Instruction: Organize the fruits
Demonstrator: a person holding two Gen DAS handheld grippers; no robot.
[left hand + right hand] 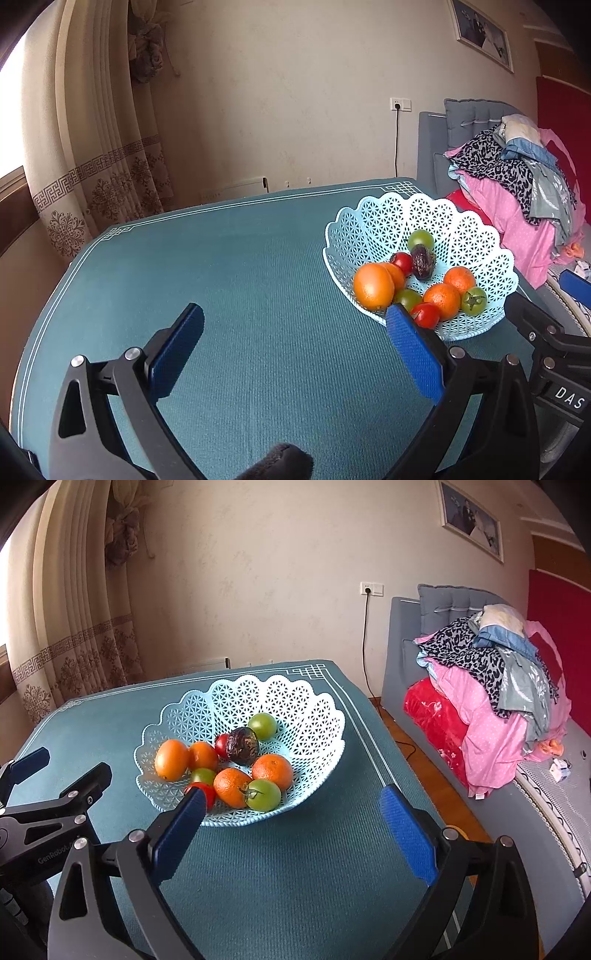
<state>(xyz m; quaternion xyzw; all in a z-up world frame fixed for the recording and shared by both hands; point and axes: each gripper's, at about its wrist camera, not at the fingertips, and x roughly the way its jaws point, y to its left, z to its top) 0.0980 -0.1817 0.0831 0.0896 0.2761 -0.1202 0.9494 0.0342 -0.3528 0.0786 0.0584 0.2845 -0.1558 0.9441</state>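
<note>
A pale blue lattice basket (369, 221) (314, 701) stands on the teal tablecloth (258, 277) (295, 849). It holds oranges (373, 286) (171, 758), red tomatoes (426, 315) (221, 746), green tomatoes (474, 301) (263, 794) and one dark wrinkled fruit (422, 261) (242, 746). My left gripper (295, 321) (68, 764) hovers open over bare cloth to the left of the basket, with nothing between its blue pads. My right gripper (293, 797) (543, 291) is open just in front of the basket's near rim and holds nothing. Its left pad (184, 827) covers part of a red tomato.
The table's right edge (373, 738) drops to a wooden floor. Beyond it a grey bed (406, 646) carries a heap of clothes (498, 686). A patterned curtain (92, 166) hangs at the left, and a cable runs down from a wall socket (371, 589).
</note>
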